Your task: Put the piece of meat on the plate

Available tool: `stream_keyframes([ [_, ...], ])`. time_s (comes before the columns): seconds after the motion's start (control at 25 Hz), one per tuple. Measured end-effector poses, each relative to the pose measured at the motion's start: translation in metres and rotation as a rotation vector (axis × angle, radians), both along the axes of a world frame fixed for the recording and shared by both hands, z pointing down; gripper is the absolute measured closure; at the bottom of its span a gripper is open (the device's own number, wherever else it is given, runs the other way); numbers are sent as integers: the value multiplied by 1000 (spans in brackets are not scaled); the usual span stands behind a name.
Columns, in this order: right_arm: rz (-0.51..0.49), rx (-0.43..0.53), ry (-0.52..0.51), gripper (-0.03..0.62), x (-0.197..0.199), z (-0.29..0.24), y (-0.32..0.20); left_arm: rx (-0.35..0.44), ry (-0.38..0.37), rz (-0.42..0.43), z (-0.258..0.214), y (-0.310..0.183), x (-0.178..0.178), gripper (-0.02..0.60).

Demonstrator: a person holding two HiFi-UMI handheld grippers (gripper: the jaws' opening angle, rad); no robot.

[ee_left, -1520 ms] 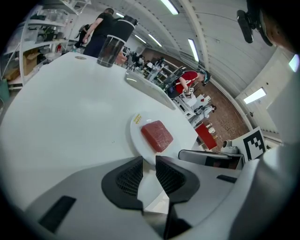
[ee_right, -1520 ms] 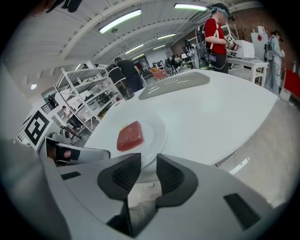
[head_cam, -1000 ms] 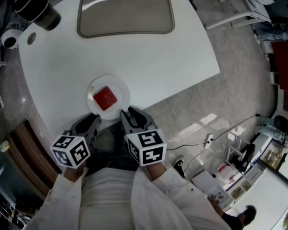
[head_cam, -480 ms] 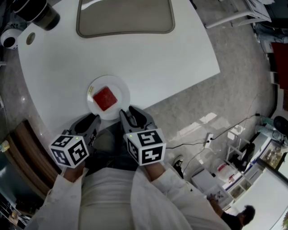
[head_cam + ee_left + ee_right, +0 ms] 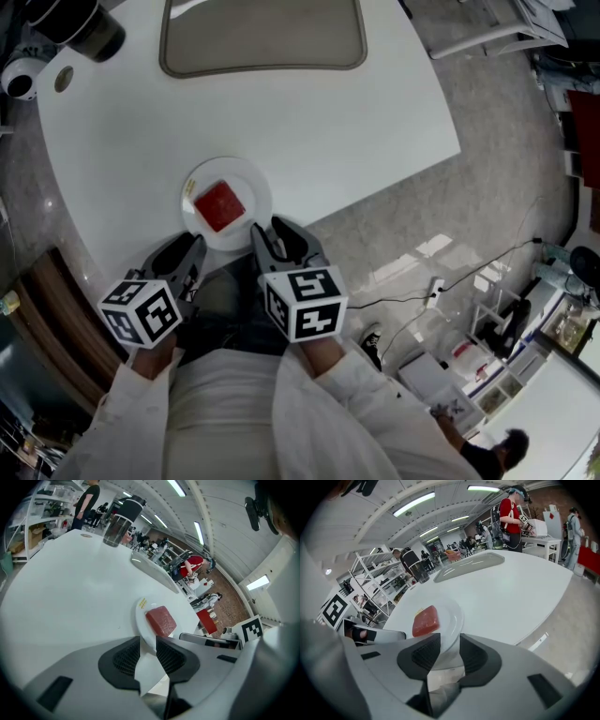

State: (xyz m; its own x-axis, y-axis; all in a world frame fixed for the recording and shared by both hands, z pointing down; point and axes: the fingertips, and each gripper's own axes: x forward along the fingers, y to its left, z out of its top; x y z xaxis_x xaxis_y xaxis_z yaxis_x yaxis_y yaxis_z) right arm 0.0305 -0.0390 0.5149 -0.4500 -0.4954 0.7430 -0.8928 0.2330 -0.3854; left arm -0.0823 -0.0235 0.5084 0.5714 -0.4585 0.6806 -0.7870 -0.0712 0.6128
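A red square piece of meat (image 5: pixel 221 205) lies on the round white plate (image 5: pixel 253 187) near the white table's front edge. Both grippers hover just short of the plate's near rim, left gripper (image 5: pixel 190 248) at its lower left and right gripper (image 5: pixel 277 234) at its lower right. In the left gripper view the meat (image 5: pixel 161 620) and plate (image 5: pixel 142 613) sit just beyond the left gripper (image 5: pixel 148 641), which is open with nothing between its pads. The right gripper (image 5: pixel 450 641) is open too. Its jaws have just been opening and hold nothing, with the meat (image 5: pixel 425 620) on the plate (image 5: pixel 453 613) ahead.
A grey tray-like mat (image 5: pixel 262 37) lies at the table's far side. A dark-lidded jug (image 5: pixel 89 33) stands at the far left corner beside a small hole (image 5: pixel 64 80). Marbled floor with cables (image 5: pixel 422 300) lies to the right, and a wooden chair (image 5: pixel 37 309) to the left.
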Motion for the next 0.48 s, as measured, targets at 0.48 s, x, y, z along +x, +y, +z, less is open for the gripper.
stream_keyframes([
  [0.48, -48, 16, 11, 480, -3, 1, 0, 31, -27, 66, 2, -4, -2, 492],
])
